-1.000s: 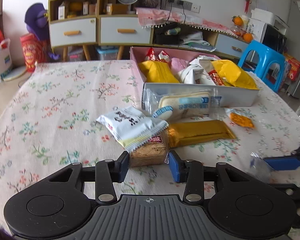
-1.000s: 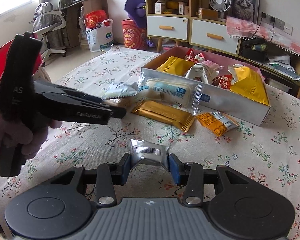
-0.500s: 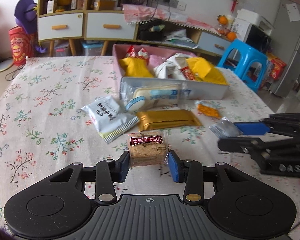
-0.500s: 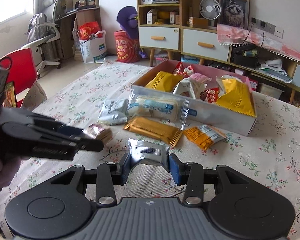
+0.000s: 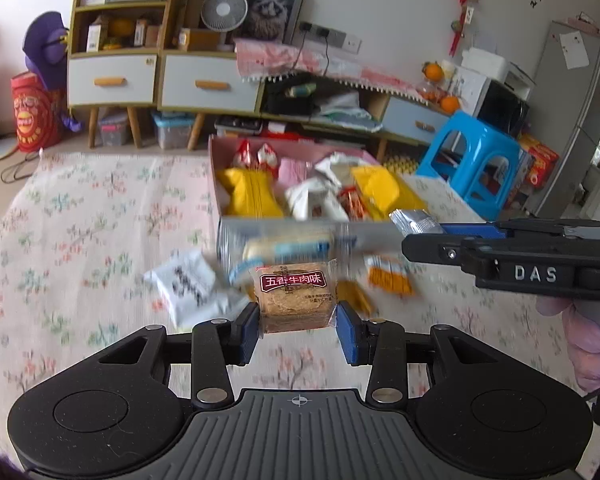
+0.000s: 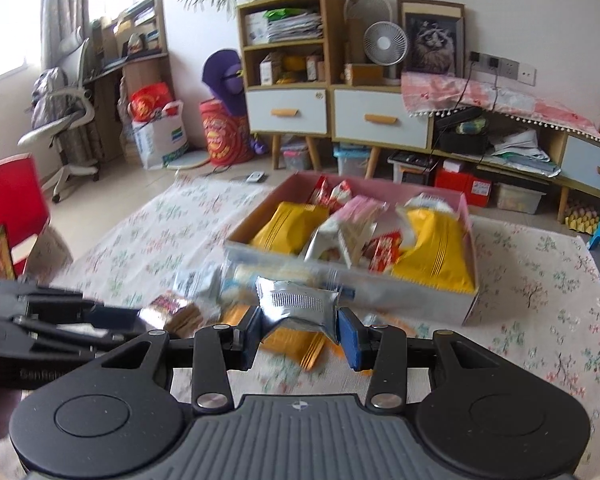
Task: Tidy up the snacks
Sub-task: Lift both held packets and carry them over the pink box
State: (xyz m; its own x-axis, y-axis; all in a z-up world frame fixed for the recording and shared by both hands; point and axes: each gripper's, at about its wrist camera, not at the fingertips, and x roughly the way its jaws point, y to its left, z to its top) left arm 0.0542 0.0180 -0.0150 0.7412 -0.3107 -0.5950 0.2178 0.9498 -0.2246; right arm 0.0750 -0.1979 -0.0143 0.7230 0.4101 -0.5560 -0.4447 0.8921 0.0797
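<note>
My left gripper (image 5: 298,330) is shut on a brown biscuit pack (image 5: 294,298) with a red label and holds it above the table. My right gripper (image 6: 298,330) is shut on a silver foil packet (image 6: 298,306), also lifted; it shows in the left wrist view (image 5: 416,220) near the box's front right corner. The open snack box (image 6: 420,298) with yellow, white and red packets stands ahead. On the cloth before it lie a white packet (image 5: 188,284), a clear pack of cream biscuits (image 5: 284,246), a gold bar (image 6: 296,344) and an orange packet (image 5: 388,276).
The table has a floral cloth (image 5: 80,220). Behind it stand cabinets with drawers (image 5: 160,80), a blue stool (image 5: 472,152) at right and a red chair (image 6: 4,208) at left. The left gripper shows at the lower left of the right wrist view (image 6: 112,320).
Both grippers have risen off the table with their packets and moved toward the box. The biscuit pack was lifted from the cloth.
</note>
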